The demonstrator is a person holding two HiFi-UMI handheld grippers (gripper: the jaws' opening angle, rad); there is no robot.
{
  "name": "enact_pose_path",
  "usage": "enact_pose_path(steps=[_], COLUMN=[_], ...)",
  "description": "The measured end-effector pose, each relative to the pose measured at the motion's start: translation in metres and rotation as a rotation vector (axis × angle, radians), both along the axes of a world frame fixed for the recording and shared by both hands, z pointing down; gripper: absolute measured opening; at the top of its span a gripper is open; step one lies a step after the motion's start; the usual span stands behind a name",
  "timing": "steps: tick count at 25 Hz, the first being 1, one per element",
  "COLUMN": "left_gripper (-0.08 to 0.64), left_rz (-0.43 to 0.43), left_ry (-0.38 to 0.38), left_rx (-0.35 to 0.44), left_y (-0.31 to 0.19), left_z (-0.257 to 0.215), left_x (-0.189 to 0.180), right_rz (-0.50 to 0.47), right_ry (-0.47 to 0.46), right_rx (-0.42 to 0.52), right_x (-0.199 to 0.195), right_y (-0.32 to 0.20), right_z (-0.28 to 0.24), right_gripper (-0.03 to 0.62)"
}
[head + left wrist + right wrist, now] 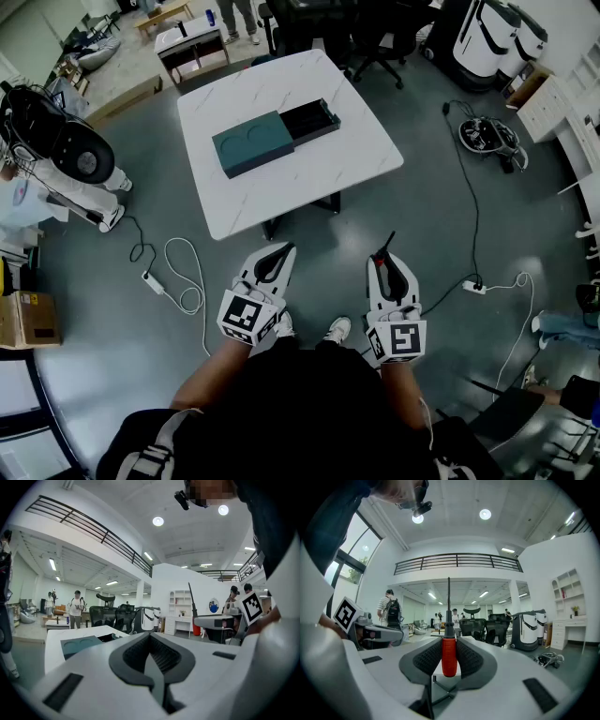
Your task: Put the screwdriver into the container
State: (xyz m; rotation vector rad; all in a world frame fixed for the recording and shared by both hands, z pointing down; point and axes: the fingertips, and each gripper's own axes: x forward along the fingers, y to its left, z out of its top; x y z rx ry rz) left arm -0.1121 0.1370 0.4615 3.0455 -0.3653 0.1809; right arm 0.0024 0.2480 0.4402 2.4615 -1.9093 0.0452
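A white marble-patterned square desk (366,150) stands ahead on a grey floor (441,234), and a bare stretch of that floor lies between it and the two claws. One teal rectangular container (251,143) lies on the desk, with two round hollows in its top and a black open compartment (310,120) joined to its far end. Black office chairs (375,37) crowd the desk's far side. Two white power strips lie on the floor, one (153,282) to the left beside looping white cable, the other (473,287) to the right on a black lead. A cardboard box (28,319) sits at the left edge.

The one red-handled screwdriver (449,653) is well apart from the container. It is clamped by the handle between the ribbed pads of the right claw (386,261), its black shaft rising out of the claw. The left claw (284,251) has its tips pressed together with nothing between them.

Both hands hold their claws level and side by side, close in front of the person's waist and above a pair of white shoes (337,329). The tips face the desk and the marker cubes face the body.
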Motion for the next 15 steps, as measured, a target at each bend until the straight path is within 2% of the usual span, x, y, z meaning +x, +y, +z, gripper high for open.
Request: enact_pose_path(steps=[15], left_gripper=[0.006], left_rz=[-0.023], left_ry=[0.007], left_rx=[-0.001], left_y=[-0.01], left_z=[-0.006], left_x=[-0.022], right_rz=[-0.032], right_ry=[0.021], right_rx=[0.019], right_x=[-0.021], right_y=[-0.017], right_z=[-0.011], right_gripper=[0.106])
